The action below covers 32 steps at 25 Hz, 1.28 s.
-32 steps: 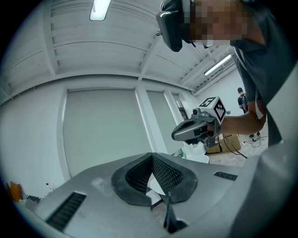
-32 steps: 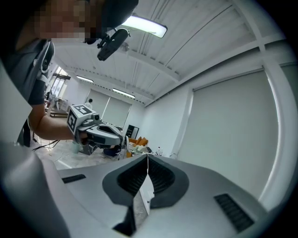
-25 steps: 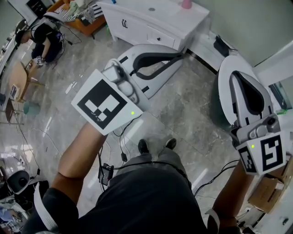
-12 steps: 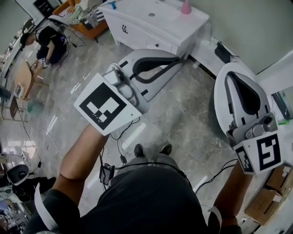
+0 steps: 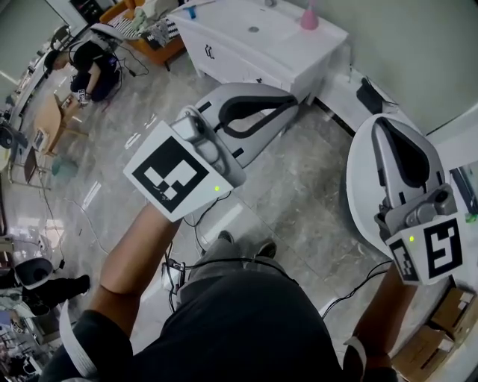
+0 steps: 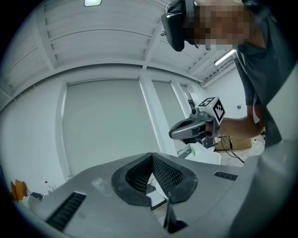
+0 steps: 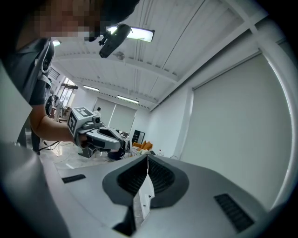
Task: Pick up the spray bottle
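Nearest to us, we look steeply down on the person's dark-clothed body, with two bare forearms reaching forward and away from it. The left forearm [image 5: 138, 246] angles up to the left gripper [image 5: 287, 101], held about level over the grey marbled floor [image 5: 299, 186], its marker cube [image 5: 173, 177] facing us. The right forearm [image 5: 385, 306] carries the right gripper [image 5: 379, 123], which points ahead and dips slightly. On each gripper we see the dark ribbed pads [image 6: 165, 174] brought together at the tips, so both are closed, with nothing between them and touching nothing. A cardboard box [image 5: 422, 347] sits on the floor at the lower right. Farther off, against the wall, stands a white cabinet [image 5: 254, 45]. On its top, well apart from both grippers, we find a small pink bottle [image 5: 308, 19] standing upright, long axis vertical; it is too small for us to tell which way its nozzle points. In the far left corner another person [image 5: 93, 60] crouches near an orange seat [image 5: 146, 41].
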{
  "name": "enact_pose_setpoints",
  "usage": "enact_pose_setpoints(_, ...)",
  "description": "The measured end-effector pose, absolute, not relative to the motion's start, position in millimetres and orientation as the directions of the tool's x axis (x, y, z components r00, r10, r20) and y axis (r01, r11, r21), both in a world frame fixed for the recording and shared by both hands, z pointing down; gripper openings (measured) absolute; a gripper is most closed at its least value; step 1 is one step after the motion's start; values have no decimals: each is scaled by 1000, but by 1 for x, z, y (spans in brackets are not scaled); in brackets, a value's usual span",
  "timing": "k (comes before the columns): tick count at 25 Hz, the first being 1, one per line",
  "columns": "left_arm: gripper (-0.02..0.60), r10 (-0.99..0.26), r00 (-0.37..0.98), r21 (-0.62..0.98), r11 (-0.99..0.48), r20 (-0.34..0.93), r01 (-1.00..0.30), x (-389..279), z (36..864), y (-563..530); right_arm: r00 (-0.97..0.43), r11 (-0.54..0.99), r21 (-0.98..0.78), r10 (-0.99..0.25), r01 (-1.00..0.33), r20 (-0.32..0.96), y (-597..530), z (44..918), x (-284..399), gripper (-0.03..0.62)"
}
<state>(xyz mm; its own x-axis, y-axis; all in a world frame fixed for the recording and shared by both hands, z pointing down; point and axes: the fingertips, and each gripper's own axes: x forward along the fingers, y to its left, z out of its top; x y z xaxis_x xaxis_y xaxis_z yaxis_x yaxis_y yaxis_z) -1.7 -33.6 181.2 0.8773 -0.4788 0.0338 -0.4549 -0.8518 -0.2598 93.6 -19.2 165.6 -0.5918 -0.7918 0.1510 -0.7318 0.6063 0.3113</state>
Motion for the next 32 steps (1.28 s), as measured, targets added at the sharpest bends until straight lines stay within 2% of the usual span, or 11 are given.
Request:
enact_pose_setpoints(25, 3, -357, 934, -203, -914, -9, -352, 34, 172, -27, -449, 503, 341, -864, -794, 228, 4, 150, 135, 8)
enact_pose_setpoints(32, 4, -374, 927, -187, -910, -8, -369, 29, 171, -30, -457, 514, 345, -857, -785, 238, 2, 147, 133, 8)
